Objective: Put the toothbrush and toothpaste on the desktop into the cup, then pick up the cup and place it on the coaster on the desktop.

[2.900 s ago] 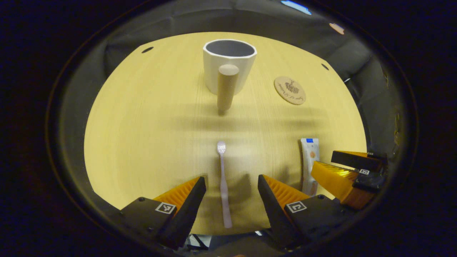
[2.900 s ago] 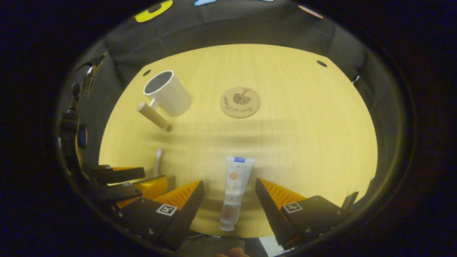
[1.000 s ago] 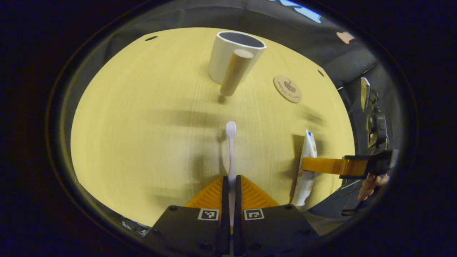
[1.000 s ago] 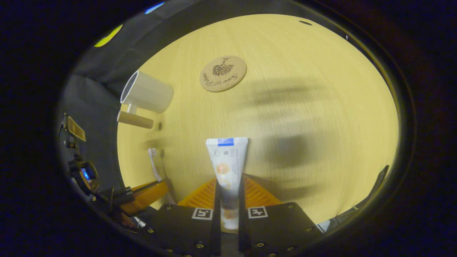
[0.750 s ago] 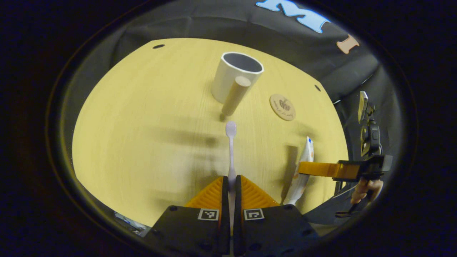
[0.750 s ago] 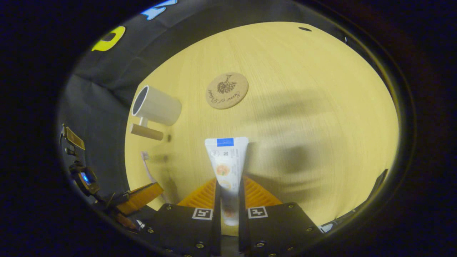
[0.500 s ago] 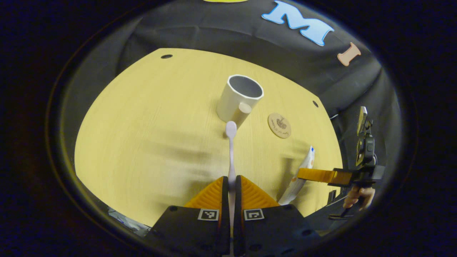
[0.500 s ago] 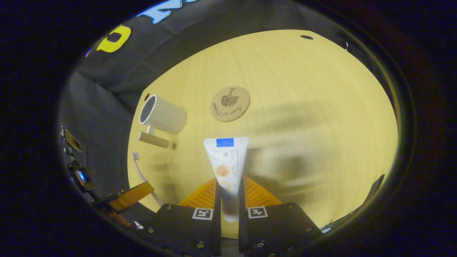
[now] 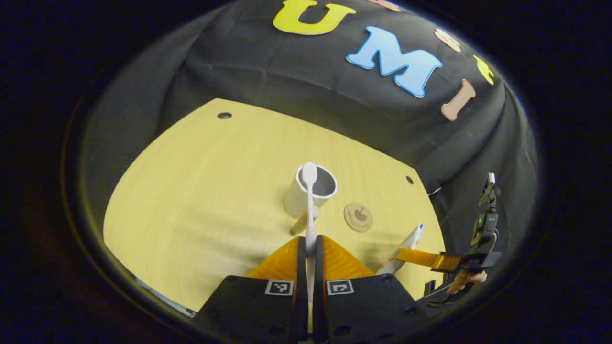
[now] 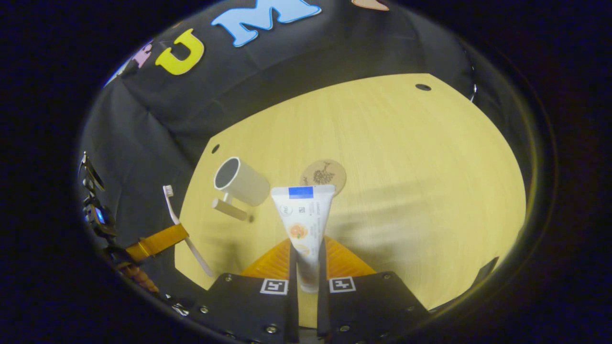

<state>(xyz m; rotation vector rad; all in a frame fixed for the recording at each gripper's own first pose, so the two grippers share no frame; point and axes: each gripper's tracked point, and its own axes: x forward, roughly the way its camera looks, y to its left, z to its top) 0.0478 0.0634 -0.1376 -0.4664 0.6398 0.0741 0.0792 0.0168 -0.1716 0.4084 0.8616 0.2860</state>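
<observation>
I can make out no legible text. The coaster (image 10: 323,176) carries a dark printed motif and a curved line of script, too small and blurred for me to read. The toothpaste (image 10: 302,224) shows a blue band at its crimped end, a small round mark, fine print and an orange picture, none readable. Each claw body bears square black-and-white marker tags (image 9: 279,287), which hold patterns, not words.

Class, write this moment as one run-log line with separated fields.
left gripper: shut on white toothbrush | right gripper: shut on white toothpaste tube | white cup: empty, on desktop | round cork coaster: bare
</observation>
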